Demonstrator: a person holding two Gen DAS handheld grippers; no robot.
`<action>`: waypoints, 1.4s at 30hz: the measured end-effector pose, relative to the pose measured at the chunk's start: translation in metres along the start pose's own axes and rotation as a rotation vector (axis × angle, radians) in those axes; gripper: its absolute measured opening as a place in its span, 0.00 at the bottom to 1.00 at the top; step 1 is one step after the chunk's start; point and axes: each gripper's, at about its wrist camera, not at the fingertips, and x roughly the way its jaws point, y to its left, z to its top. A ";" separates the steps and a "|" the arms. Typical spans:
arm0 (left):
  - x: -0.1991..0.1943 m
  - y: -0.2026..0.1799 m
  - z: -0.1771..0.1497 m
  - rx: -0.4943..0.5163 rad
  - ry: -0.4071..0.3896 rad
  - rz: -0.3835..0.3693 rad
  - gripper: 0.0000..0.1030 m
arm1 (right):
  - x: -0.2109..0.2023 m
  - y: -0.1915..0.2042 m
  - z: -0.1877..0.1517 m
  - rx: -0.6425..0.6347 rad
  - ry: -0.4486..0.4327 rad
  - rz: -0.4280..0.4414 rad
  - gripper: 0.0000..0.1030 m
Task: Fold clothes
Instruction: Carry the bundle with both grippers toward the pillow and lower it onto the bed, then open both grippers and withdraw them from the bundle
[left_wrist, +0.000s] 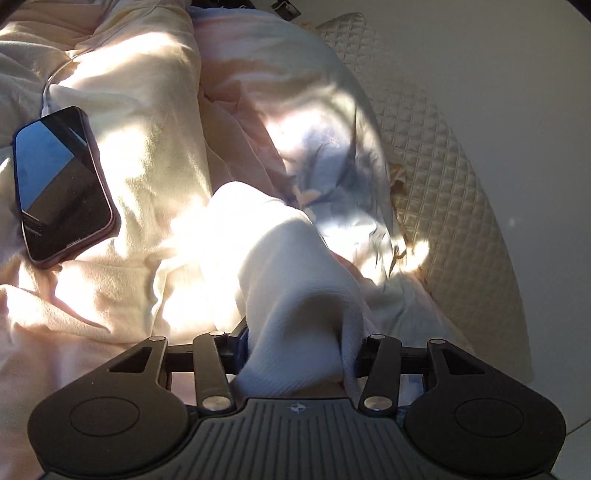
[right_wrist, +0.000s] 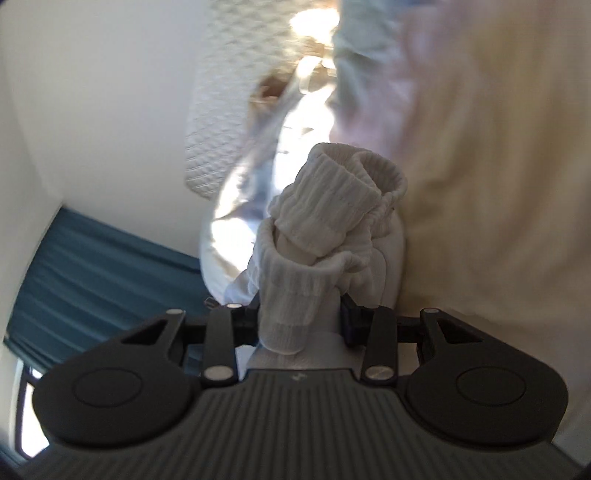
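A white sock (left_wrist: 295, 295) is clamped in the left gripper (left_wrist: 295, 354), stretched toward twelve o'clock for folding; a sock bundle (right_wrist: 325, 236) is pinched in the right gripper (right_wrist: 301, 325).

Each hand-held gripper (left_wrist: 297, 354) (right_wrist: 301, 321) looks black, ribbed, silver-screwed, seemingly blue-padded.

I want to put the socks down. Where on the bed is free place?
Free: the cream blanket below the phone, left of the white socks. Crowded: the rumpled blue-pink cloth beside the quilted pillow.
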 end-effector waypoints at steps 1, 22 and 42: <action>0.002 0.001 -0.001 0.022 0.008 0.007 0.50 | -0.002 -0.011 -0.004 0.013 -0.005 -0.001 0.39; -0.112 -0.063 -0.028 0.290 0.012 0.177 1.00 | -0.051 0.019 -0.014 -0.185 -0.028 -0.213 0.88; -0.305 -0.182 -0.082 0.710 -0.246 0.283 1.00 | -0.165 0.190 -0.073 -0.738 -0.121 -0.268 0.87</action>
